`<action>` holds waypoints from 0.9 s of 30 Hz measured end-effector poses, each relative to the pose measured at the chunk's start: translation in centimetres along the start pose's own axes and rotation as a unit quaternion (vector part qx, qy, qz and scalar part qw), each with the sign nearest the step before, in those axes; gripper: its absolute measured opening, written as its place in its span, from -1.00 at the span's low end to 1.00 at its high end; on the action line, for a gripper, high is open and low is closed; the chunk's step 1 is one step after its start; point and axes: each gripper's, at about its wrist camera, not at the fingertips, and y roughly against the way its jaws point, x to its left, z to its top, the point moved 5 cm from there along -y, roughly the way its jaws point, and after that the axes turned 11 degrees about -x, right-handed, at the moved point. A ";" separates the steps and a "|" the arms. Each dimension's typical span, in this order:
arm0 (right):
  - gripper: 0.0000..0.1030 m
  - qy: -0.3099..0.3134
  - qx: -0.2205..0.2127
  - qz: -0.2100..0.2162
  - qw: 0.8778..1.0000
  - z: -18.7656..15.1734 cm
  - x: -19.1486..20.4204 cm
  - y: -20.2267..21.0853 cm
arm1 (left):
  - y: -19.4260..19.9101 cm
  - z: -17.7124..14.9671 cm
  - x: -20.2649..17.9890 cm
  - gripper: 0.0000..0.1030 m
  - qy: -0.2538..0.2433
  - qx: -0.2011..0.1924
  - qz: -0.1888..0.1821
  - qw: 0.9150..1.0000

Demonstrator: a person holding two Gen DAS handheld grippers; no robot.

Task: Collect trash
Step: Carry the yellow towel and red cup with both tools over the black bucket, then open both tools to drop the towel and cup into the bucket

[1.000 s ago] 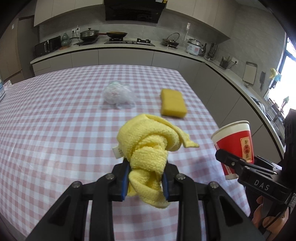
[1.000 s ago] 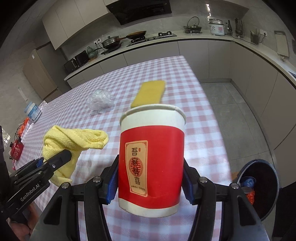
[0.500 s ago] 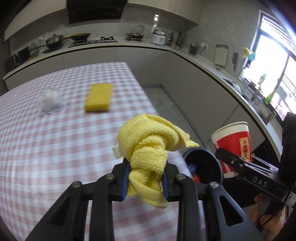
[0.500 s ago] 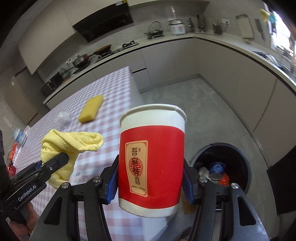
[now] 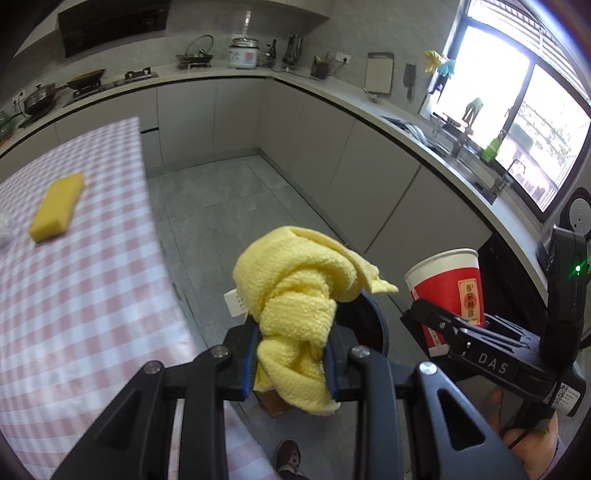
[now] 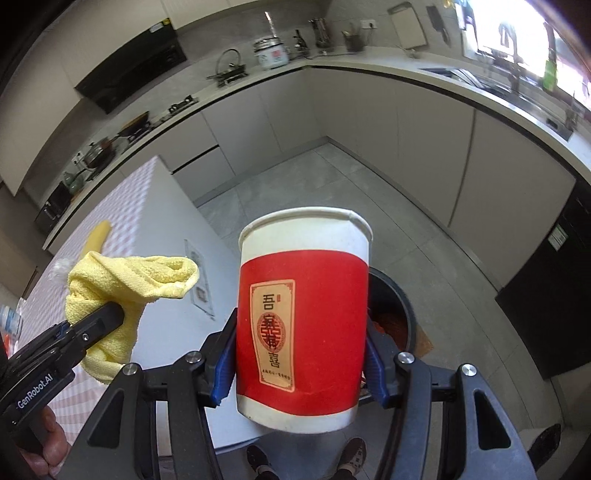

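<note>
Left tongs (image 5: 291, 363) clamping yellow cloth (image 5: 299, 306) above dark bin (image 5: 376, 325), red cup (image 5: 448, 284) alongside

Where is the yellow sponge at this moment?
In the left wrist view the yellow sponge lies at far left on the checked tablecloth, near the table's edge, apart from both grippers.

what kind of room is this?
A home kitchen: a hob with pans under a range hood, a rice cooker on the counter, and a sink by the window.
</note>
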 end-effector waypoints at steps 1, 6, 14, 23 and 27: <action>0.16 -0.003 0.003 -0.002 1.000 -0.1 -0.6 -0.2 | -0.7 -0.2 -0.6 -0.42 -0.001 0.005 -0.001 1.000; 0.16 -0.004 0.022 -0.007 1.000 -0.9 -3.5 -2.2 | -4.1 -1.9 -2.5 -0.42 0.001 0.031 0.009 0.999; 0.16 0.011 0.063 0.000 0.998 -2.5 -5.9 -6.5 | -8.5 -4.8 -2.9 -0.41 0.005 0.069 0.045 0.997; 0.46 0.017 0.094 0.016 0.995 -4.3 -6.9 -11.5 | -11.8 -6.7 -3.7 0.03 0.020 0.100 0.058 0.993; 0.50 0.005 0.072 0.006 0.997 -3.3 -7.9 -11.2 | -11.5 -6.0 -3.8 0.21 0.016 0.091 0.068 0.993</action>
